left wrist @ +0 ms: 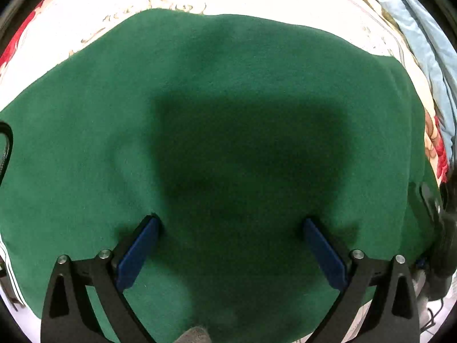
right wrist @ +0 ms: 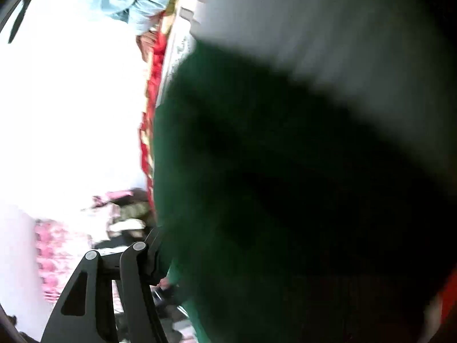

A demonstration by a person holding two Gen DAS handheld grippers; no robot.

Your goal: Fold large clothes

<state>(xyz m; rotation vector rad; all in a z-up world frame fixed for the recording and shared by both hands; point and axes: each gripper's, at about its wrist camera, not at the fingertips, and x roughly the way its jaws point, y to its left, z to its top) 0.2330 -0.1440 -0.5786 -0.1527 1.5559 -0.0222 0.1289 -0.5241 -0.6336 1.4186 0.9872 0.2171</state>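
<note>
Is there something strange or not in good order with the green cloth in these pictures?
Nothing looks damaged or spilled. The green garment lies fairly flat on the floral bedding, with soft bulges only. The left gripper is over it, jaws wide apart. The right wrist view is blurred, with green cloth covering most of it.

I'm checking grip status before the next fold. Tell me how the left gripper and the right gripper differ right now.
The left gripper is spread wide open over the flat green garment, both blue fingers visible; the right gripper shows only one finger, the other hidden by green cloth, so its state is unclear. The left view is sharp; the right is blurred. Both have black frames.
</note>
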